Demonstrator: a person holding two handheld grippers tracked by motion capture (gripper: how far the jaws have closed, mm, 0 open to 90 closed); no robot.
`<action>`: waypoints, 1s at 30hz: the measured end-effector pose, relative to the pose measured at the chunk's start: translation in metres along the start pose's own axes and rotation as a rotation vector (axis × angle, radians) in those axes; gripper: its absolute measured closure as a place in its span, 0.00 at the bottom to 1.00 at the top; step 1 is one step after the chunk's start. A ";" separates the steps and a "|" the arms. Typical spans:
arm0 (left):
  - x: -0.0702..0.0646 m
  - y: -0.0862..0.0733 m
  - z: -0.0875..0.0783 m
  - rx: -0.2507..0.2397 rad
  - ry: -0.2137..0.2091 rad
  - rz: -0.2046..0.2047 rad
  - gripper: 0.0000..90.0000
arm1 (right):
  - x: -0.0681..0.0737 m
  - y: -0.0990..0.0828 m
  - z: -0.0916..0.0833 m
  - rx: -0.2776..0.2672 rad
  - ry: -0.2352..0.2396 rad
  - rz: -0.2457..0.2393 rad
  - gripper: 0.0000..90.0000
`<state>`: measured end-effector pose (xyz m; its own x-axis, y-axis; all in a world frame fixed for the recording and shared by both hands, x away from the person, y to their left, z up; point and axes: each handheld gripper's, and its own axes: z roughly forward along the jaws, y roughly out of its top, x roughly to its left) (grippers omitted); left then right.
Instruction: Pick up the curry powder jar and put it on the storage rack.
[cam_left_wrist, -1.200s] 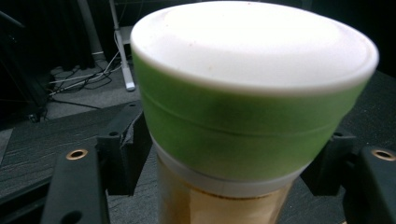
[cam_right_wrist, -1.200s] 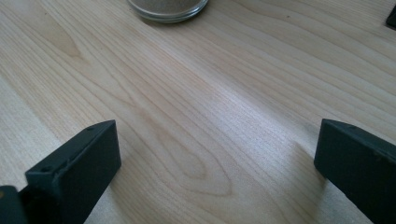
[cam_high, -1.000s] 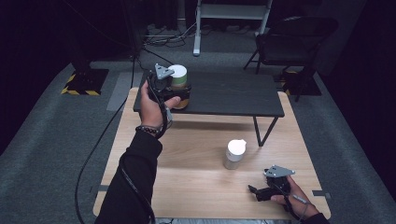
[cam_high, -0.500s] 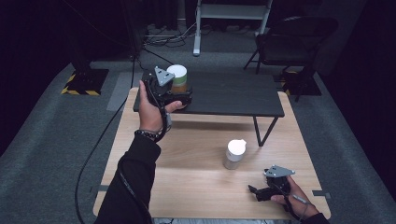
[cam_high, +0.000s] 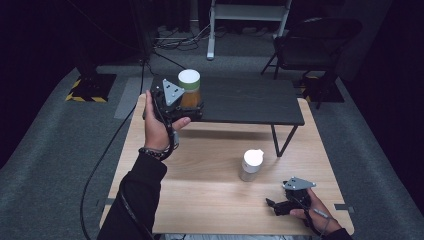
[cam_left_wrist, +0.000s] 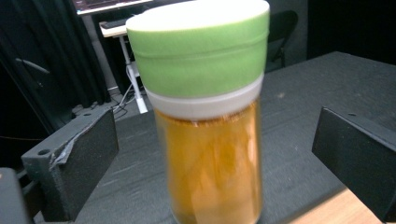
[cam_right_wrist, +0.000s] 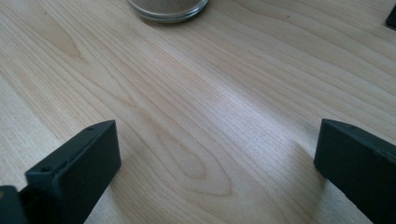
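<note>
your left gripper (cam_high: 192, 106) had just opened its jaws wide around the green-lidded jar (cam_left_wrist: 210, 112), which stood between them, untouched, on the black shelf (cam_high: 250, 100). your right gripper (cam_high: 274, 206) sat wide open, well away from the jar. pulling back crooked could have bumped the jar and tipped it.

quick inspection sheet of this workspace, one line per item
surface: light wooden table with a low black shelf at its far end
job's things: amber jar with green lid upright on the shelf; white-lidded jar on the wood
clutter: nothing seen
grippers: left tongs just opened, jaws apart either side of the amber jar, not pressing; right tongs open over bare wood
cables: one trails from the left gripper; more lie on the floor behind
surroundings: grey carpet, dark chair
</note>
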<state>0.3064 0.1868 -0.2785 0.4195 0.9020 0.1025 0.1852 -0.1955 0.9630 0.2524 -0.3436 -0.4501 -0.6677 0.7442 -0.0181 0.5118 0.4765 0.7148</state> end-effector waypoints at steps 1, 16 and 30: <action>0.000 -0.002 -0.002 -0.002 0.001 0.002 0.01 | 0.000 0.000 0.000 0.000 0.000 0.000 0.01; -0.008 -0.034 -0.019 0.044 0.010 0.082 0.01 | 0.000 0.000 0.000 0.000 0.001 0.001 0.01; -0.020 -0.070 -0.027 0.086 0.005 0.129 0.01 | 0.000 0.000 0.000 0.001 0.001 0.001 0.00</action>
<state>0.2609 0.1931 -0.3416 0.4404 0.8690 0.2257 0.2059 -0.3424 0.9167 0.2528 -0.3438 -0.4501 -0.6678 0.7442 -0.0165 0.5129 0.4761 0.7144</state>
